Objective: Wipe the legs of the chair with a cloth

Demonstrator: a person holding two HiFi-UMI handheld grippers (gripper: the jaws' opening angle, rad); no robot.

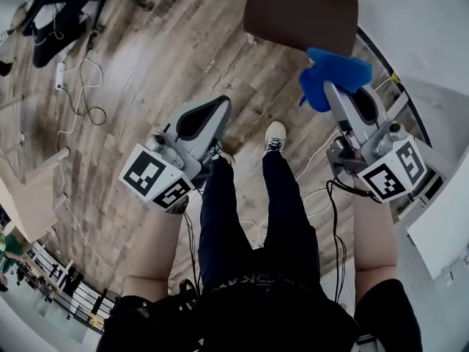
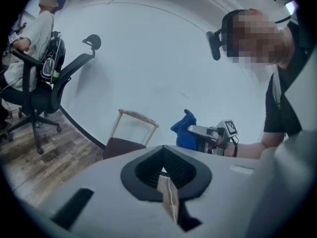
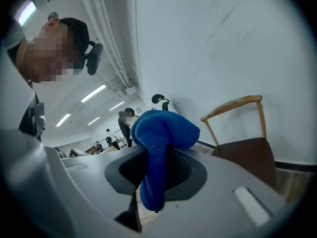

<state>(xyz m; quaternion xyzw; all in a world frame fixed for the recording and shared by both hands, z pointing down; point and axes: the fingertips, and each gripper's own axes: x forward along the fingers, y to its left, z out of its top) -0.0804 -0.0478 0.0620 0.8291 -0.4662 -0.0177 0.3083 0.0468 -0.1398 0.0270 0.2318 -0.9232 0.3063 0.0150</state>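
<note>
Head cam: steep down onto wood-plank floor (image 1: 168,57). Gripper cams: close behind own fingers (image 2: 99,182), facing out at white wall (image 2: 148,68). All three share brown-seated wooden chair (image 1: 300,9); left cam also sees right gripper (image 2: 190,130).

Bare floor (image 1: 183,57) lies open left of the chair (image 1: 300,9); the wall (image 1: 425,35) crowds its right; cables (image 1: 80,94) trail farther left.

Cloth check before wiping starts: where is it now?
The blue cloth is clamped in the right tool, at the head view's upper right, just below the brown chair seat.
</note>
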